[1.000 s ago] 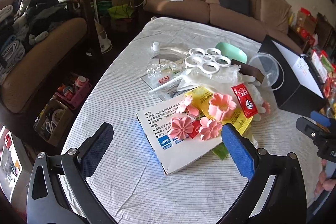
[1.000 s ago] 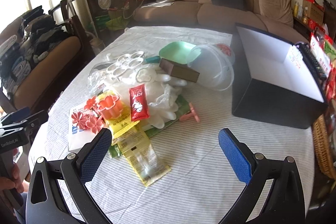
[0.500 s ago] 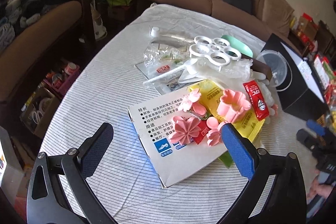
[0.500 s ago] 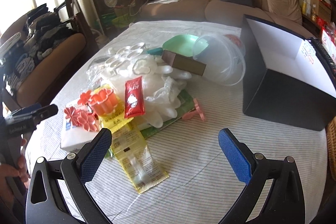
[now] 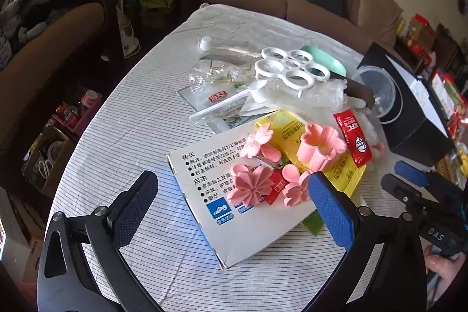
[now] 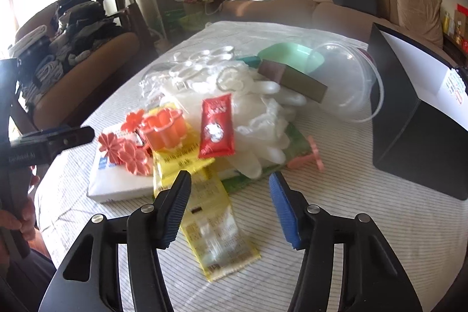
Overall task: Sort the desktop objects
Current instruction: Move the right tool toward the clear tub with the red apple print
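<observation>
A pile of small objects lies on the striped table. A white box (image 5: 234, 209) carries pink flower moulds (image 5: 251, 189) and a pink flower cutter (image 5: 320, 148). A red sauce packet (image 6: 216, 126) lies on clear gloves (image 6: 263, 119). A yellow packet (image 6: 213, 221) lies in front of my right gripper (image 6: 229, 183), whose jaws are partly closed and empty above it. My left gripper (image 5: 234, 195) is wide open and empty over the white box. The right gripper also shows in the left wrist view (image 5: 409, 180).
A black open box (image 6: 424, 122) stands at the right. A clear plastic lid (image 6: 345, 84), a green dish (image 6: 289, 54), a brown block (image 6: 292, 78) and a white ring tray (image 5: 292, 69) lie at the far side. Sofas and clutter surround the table.
My right gripper's jaws have narrowed from wide open and moved in toward the yellow packet. My left gripper has moved closer over the white box.
</observation>
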A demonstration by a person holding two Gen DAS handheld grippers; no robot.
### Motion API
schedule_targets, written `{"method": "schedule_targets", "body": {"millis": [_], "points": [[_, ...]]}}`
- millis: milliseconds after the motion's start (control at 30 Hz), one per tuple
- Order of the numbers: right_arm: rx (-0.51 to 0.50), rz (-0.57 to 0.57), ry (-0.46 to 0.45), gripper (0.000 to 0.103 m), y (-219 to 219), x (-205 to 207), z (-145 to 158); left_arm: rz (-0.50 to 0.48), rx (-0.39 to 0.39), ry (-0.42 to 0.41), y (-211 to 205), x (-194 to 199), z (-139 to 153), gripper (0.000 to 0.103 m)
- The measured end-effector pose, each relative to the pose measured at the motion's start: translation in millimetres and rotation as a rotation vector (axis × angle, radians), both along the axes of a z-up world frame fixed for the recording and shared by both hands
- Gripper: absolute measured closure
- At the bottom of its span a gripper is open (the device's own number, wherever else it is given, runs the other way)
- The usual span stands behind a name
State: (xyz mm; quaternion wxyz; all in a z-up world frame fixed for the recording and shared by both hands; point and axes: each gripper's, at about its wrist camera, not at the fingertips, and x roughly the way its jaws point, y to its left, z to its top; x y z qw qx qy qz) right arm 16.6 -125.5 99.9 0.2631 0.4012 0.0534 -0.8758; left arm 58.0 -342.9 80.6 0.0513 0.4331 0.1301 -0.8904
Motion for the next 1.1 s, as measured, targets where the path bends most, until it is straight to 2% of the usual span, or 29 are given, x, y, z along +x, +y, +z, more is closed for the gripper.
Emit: {"method": "schedule_targets", "body": {"millis": [133, 367, 533, 633, 867, 967, 1100], "points": [[0.021, 0.009, 0.007, 0.045, -15, -12, -2, -0.025, -0.012, -0.012, 6, -4, -1, 0.000], [0.064, -0.001, 0.020, 0.045, -34, -34, -11, 0.001, 0.041, -0.033, -5, -7, -6, 0.000], [-0.030, 0.031, 0.026, 0.045, -38, -29, -1, 0.006, 0.017, -0.078, -9, -9, -16, 0.000], [-0.051, 0.070, 0.018, 0.045, -50, -26, 4, 0.002, 0.034, -0.091, -9, -8, -19, 0.000], [-0.036, 0.140, 0.007, 0.045, -84, -27, 2, 0.033, 0.057, -0.087, -19, -4, -18, 0.000], [-0.061, 0.134, 0.013, 0.045, -82, -24, 6, 0.038, 0.085, -0.071, -22, -3, -15, 0.000], [-0.049, 0.108, 0.051, 0.045, -66, -31, 21, 0.013, 0.057, -0.034, -14, -10, -5, 0.000]]}}
